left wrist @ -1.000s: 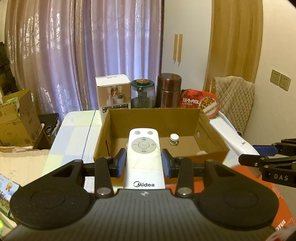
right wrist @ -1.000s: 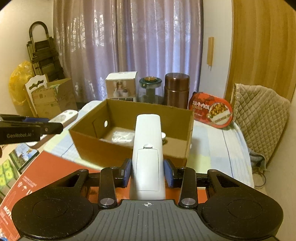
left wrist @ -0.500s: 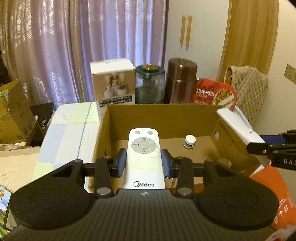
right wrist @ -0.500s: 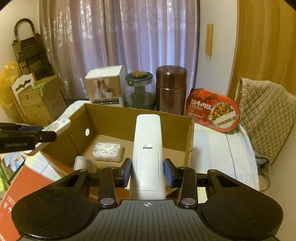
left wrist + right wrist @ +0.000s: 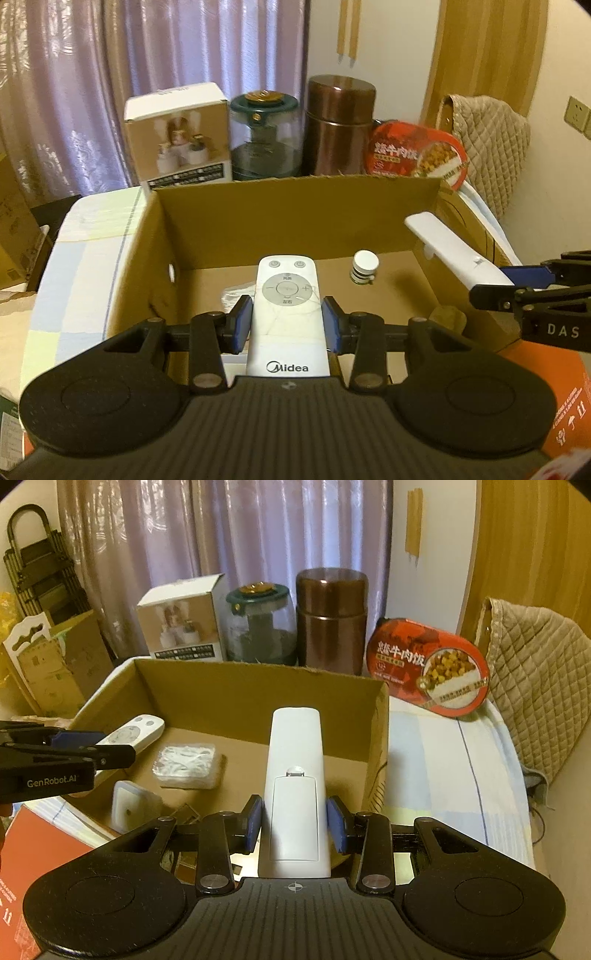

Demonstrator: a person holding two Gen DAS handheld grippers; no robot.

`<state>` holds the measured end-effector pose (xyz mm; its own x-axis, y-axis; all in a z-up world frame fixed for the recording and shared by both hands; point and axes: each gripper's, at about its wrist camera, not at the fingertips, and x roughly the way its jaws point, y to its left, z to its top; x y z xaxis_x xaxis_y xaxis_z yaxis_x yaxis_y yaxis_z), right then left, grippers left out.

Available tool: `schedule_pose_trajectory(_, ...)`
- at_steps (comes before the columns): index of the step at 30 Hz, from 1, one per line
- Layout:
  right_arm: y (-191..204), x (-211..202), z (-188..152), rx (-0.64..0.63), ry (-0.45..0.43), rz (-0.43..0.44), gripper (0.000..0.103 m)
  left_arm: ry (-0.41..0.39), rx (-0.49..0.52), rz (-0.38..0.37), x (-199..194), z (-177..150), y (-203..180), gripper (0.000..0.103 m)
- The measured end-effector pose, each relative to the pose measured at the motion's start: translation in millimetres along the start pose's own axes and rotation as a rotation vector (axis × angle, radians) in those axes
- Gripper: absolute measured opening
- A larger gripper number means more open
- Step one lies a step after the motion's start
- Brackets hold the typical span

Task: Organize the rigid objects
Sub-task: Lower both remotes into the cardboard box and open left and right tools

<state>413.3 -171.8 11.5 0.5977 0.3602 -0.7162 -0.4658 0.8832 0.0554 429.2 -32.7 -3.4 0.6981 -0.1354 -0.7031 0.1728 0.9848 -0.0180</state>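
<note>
My left gripper [image 5: 287, 324] is shut on a white Midea remote [image 5: 288, 314], buttons up, held over the open cardboard box [image 5: 295, 206]. My right gripper [image 5: 295, 818] is shut on a second white remote [image 5: 294, 786], back side up with its battery cover showing, above the box's right part [image 5: 376, 738]. Each wrist view also catches the other gripper at its edge: the right one [image 5: 517, 291] with its remote [image 5: 450, 251], the left one [image 5: 92, 747] with its remote [image 5: 133, 733]. Both remotes hang above the box floor.
Inside the box lie a small white-capped bottle [image 5: 364, 267], a clear tub of white picks [image 5: 186, 760] and a small white square case [image 5: 129, 805]. Behind it stand a white carton [image 5: 177, 136], a glass jar [image 5: 264, 136], a brown canister [image 5: 340, 125] and a red meal bowl [image 5: 428, 666].
Both grippers have moved forward and down toward the box, each keeping its remote; the box now fills more of both views and its contents show.
</note>
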Motion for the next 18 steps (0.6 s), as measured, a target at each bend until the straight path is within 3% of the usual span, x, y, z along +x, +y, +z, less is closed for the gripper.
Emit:
schedule_pose_trajectory(5, -5, 4, -3, 0.007, 0.002, 0.002, 0.035, -0.001, 0.017, -0.016, 7, 3, -8, 0.035)
schedule_pose_trajectory(9, -6, 6, -4, 0.014, 0.006, 0.003, 0.035, -0.019, 0.006, -0.009, 4, 6, -9, 0.049)
schedule_pose_trajectory(18, -6, 7, -6, 0.036, 0.010, 0.013, 0.035, -0.048, -0.016, 0.003, -15, 6, -2, 0.049)
